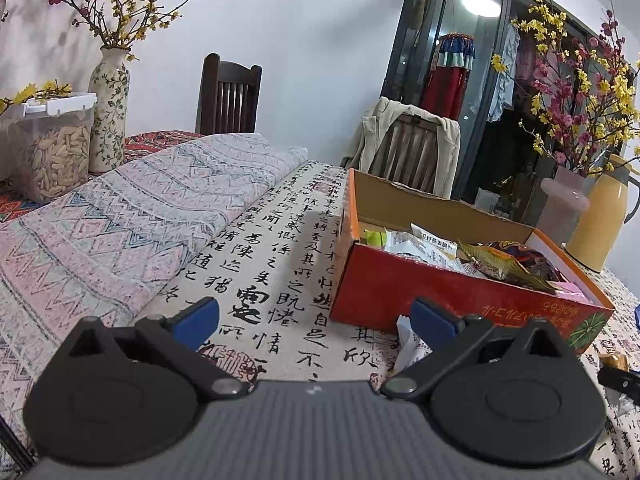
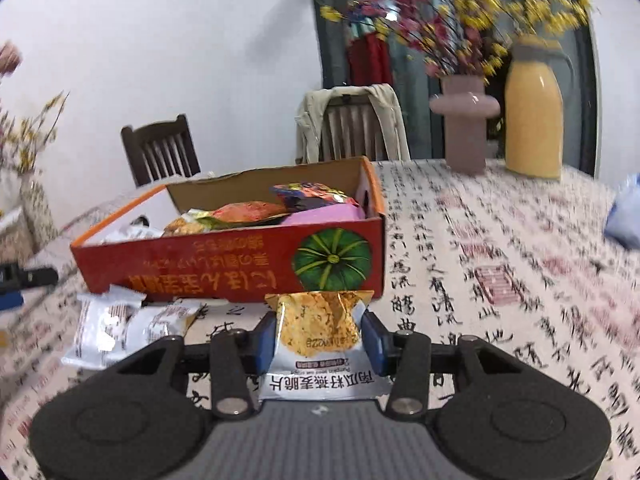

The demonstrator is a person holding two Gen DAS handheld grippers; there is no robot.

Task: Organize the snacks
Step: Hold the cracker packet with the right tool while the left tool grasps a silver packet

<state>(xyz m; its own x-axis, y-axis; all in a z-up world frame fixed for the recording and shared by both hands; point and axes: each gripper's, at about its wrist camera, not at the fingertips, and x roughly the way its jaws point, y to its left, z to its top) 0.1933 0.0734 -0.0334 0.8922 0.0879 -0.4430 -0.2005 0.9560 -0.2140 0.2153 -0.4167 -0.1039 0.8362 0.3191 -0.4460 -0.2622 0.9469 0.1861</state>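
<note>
Calligraphy-print tablecloth [image 2: 500,280] fills the lower frame; red cardboard box [image 2: 240,256] at centre, packets heaped inside. Right gripper [image 2: 320,338] clamps a silver-and-gold snack packet [image 2: 318,336] just in front of the box — two more white packets [image 2: 120,320] lie lower left. Left gripper [image 1: 316,318] gapes wide, nothing between its jaws.

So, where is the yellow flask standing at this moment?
The yellow flask stands at the far right of the table, close beside the pink vase of flowers, beyond the red snack box; the left wrist view shows it at its right edge.
</note>
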